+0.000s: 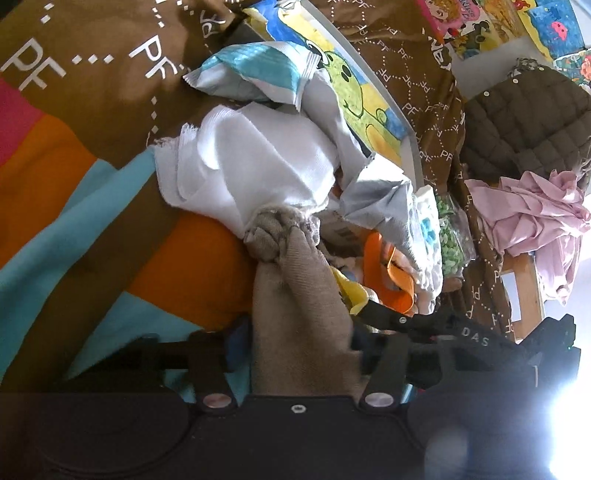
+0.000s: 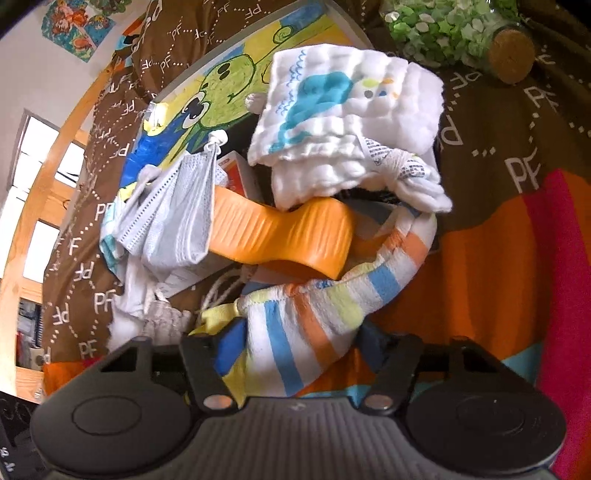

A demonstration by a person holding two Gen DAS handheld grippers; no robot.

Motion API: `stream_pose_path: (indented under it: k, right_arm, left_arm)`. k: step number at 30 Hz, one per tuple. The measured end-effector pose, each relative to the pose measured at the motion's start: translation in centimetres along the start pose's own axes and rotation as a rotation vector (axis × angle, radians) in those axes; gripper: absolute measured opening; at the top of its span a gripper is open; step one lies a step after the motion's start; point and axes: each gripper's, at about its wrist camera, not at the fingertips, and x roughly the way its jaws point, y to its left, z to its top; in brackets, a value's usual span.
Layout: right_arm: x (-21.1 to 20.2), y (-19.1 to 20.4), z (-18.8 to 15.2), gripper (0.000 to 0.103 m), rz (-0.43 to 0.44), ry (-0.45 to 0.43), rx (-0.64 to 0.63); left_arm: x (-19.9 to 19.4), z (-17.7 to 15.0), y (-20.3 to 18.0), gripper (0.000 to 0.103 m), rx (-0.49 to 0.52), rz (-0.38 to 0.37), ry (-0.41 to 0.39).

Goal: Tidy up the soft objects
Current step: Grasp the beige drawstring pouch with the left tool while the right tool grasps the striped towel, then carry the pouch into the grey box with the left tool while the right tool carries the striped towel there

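My left gripper [image 1: 295, 350] is shut on a beige knit cloth [image 1: 295, 310] that runs up from between the fingers to a knotted end beside a white cloth [image 1: 251, 166]. My right gripper [image 2: 299, 354] is shut on a striped towel [image 2: 314, 314], white with blue, orange and yellow bands, which curves up to the right. Both reach into one pile of soft things: a white quilted cloth with a blue whale [image 2: 343, 118], a grey face mask [image 2: 177, 214] and an orange ribbed foam piece [image 2: 280, 232].
The pile lies on a brown "PF" blanket [image 1: 110, 96] with orange and blue patches. A dinosaur picture board [image 2: 221, 81] leans behind the pile. A corked jar of green stars [image 2: 454, 29] lies at the back. A pink cloth [image 1: 532, 214] and a quilted jacket [image 1: 528, 122] sit to the right.
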Motion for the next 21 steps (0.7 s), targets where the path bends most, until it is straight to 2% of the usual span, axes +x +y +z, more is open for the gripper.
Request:
stream_pose_path:
  k: [4, 6, 9, 15, 21]
  right_arm:
    - [-0.4, 0.1, -0.3, 0.043, -0.021, -0.017, -0.025]
    - [-0.7, 0.2, -0.5, 0.03, -0.034, -0.032, -0.041]
    - [-1.5, 0.3, -1.0, 0.02, -0.01, -0.048, -0.054]
    - [-3.7, 1.9, -2.5, 0.017, 0.022, -0.089, -0.16]
    - [-5.6, 3.7, -4.0, 0.017, 0.086, -0.164, -0.279]
  left_arm:
    - [-0.5, -0.2, 0.0, 0.033, 0.009, 0.002, -0.011]
    - [-0.8, -0.5, -0.1, 0.026, 0.022, -0.002, -0.017]
    - [-1.4, -1.0, -0.5, 0.02, 0.054, 0.0, -0.027]
    - [-3.6, -2.5, -1.1, 0.018, 0.123, 0.022, -0.08]
    - [-6.7, -3.8, -1.3, 0.018, 0.141, -0.02, -0.163]
